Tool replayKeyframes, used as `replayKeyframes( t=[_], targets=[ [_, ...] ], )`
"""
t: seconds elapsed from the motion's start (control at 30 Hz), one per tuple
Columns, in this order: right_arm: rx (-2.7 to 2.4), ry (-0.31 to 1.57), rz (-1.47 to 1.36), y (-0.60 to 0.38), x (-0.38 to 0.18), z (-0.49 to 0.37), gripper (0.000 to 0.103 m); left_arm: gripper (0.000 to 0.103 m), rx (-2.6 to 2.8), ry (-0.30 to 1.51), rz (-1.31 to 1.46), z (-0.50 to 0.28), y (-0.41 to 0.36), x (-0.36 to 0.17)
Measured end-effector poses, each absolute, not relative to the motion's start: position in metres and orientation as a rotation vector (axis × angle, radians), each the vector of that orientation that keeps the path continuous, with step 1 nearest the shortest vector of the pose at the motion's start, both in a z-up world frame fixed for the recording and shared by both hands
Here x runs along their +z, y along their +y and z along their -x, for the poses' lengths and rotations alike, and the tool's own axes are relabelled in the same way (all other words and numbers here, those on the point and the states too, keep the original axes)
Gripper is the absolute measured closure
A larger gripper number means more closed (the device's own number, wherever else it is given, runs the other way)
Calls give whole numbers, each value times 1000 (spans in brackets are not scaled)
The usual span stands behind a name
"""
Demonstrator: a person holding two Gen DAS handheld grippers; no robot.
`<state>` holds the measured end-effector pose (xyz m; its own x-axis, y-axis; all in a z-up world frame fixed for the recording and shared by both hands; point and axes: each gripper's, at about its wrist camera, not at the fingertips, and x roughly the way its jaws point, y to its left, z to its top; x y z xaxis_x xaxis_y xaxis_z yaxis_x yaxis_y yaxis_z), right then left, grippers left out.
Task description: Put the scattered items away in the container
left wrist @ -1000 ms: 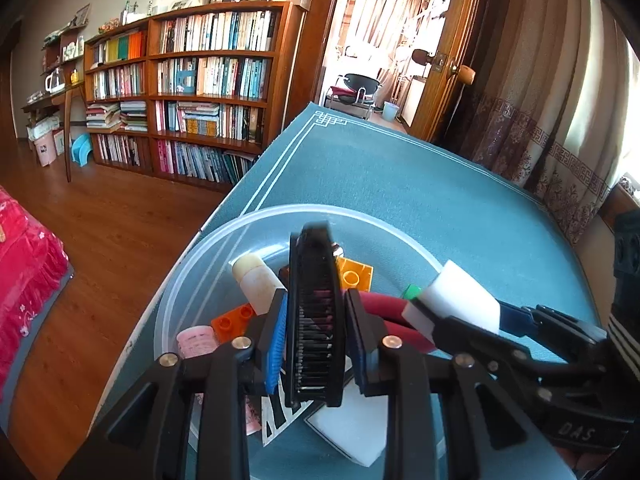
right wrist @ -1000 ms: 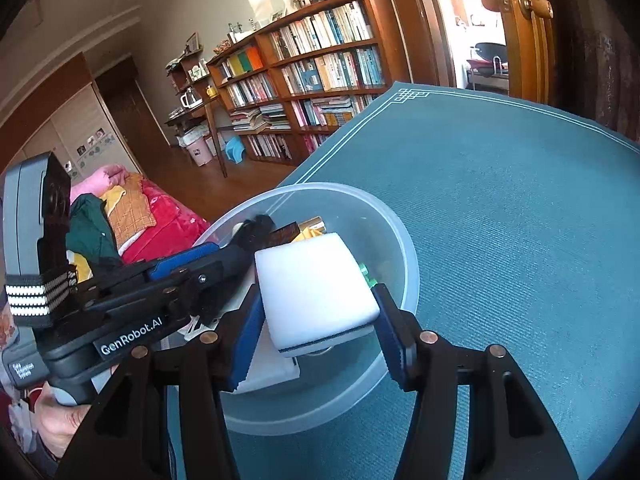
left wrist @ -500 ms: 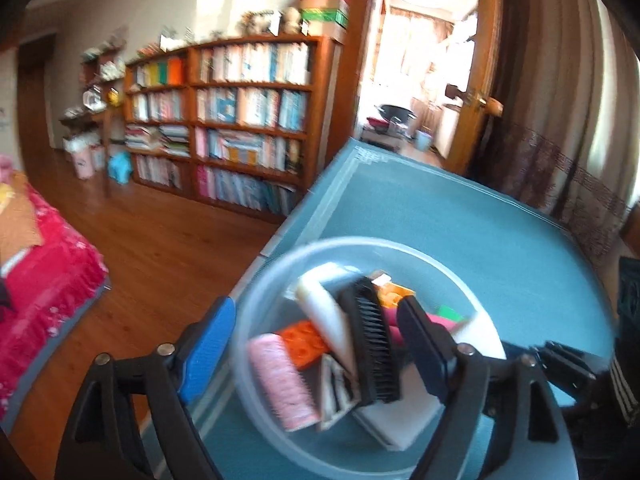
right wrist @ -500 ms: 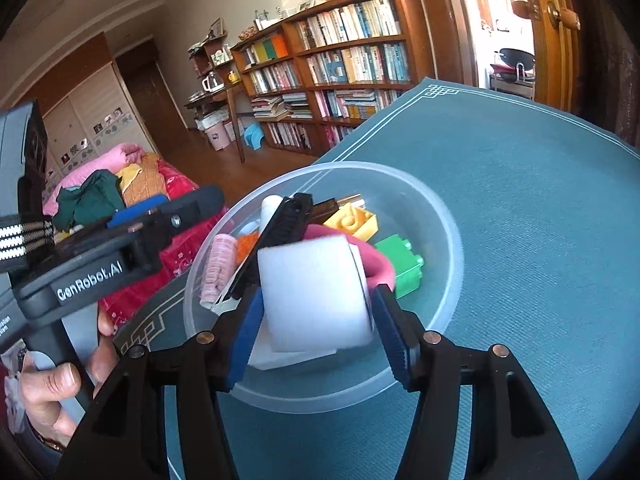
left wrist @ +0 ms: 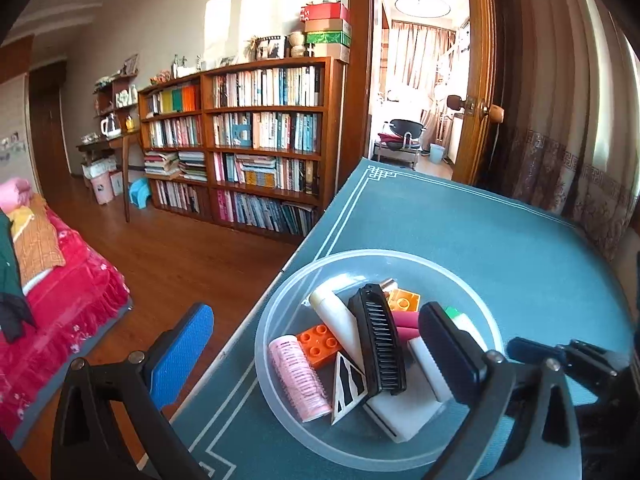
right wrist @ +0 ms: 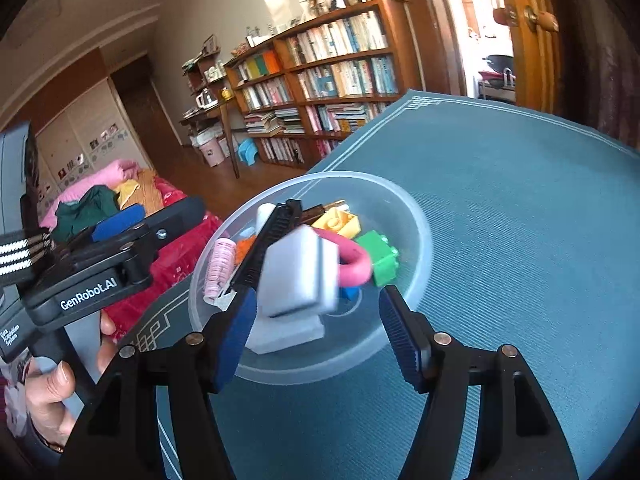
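A clear plastic bowl (left wrist: 280, 304) stands near the left edge of the teal table. Inside lie a black comb (left wrist: 378, 344), a pink hair roller (left wrist: 298, 380), an orange brick (left wrist: 318, 344), a white tube (left wrist: 336, 320) and a white block (left wrist: 404, 412). My left gripper (left wrist: 316, 350) is wide open in front of the bowl, holding nothing. My right gripper (right wrist: 320, 336) is open too. A blurred white block (right wrist: 296, 276) sits between and beyond its fingers, over the bowl (right wrist: 420, 220), touching neither pad. A green brick (right wrist: 380, 256), a yellow brick (right wrist: 338, 222) and a pink ring (right wrist: 352, 264) lie beside it.
The teal tablecloth (left wrist: 460, 220) stretches far and right of the bowl. The table's left edge drops to a wooden floor (left wrist: 160, 256). A bookshelf (left wrist: 256, 140) and a red bed (left wrist: 52, 288) stand beyond. A person's hand (right wrist: 52, 392) holds the left gripper's handle.
My left gripper opened, let the comb fall into the bowl and drew back. My right gripper opened and let go of the white block over the bowl.
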<state>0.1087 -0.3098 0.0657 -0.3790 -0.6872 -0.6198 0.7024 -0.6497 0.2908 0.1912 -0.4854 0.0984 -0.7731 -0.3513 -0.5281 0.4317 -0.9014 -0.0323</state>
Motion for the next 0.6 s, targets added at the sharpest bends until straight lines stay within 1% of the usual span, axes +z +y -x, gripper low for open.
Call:
replayKeyframes(
  t=[0.13, 0.6],
  targets=[
    [-2121, -3, -919, -295, 69, -110, 36, 0, -2610, 188, -718, -193, -475, 103],
    [-2195, 48, -796, -279, 91, -147, 36, 0, -2573, 103, -677, -208, -451, 111]
  ],
)
